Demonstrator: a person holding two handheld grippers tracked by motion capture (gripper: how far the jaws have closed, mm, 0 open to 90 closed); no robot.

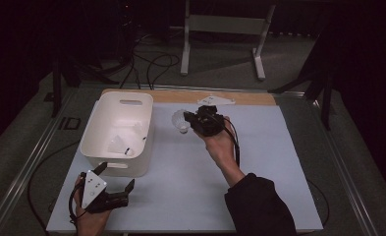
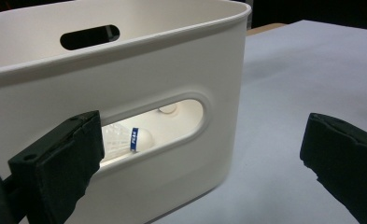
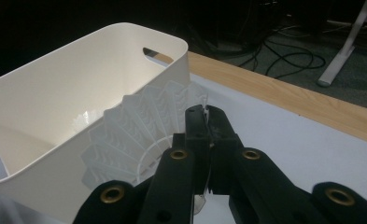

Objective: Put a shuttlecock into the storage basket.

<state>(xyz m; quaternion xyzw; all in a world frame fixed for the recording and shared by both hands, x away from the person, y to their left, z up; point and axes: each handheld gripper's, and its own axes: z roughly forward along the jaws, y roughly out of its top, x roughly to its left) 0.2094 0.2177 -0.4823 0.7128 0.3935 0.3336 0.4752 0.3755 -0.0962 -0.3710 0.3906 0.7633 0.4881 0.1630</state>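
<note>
A white plastic bin (image 1: 149,129) stands on the left part of the table. Inside it lie white shuttlecocks (image 1: 120,144); one with a blue band (image 2: 134,139) shows through the handle slot of the bin (image 2: 172,60). My right gripper (image 1: 190,120) hovers just right of the bin's far corner, shut on the skirt of a white shuttlecock (image 1: 180,121). In the right gripper view the feathered skirt (image 3: 139,126) fans out left of the closed jaws of the right gripper (image 3: 208,116), beside the bin (image 3: 55,98). My left gripper (image 1: 116,176) stands open at the bin's near wall, with nothing between the fingers of the left gripper (image 2: 200,154).
The pale blue-grey tabletop (image 1: 279,147) has a wooden strip (image 1: 249,97) along its far edge, where a grey three-cornered plate (image 1: 215,101) lies. Beyond it a white frame stand (image 1: 220,24) and cables (image 1: 156,61) are on the dark floor.
</note>
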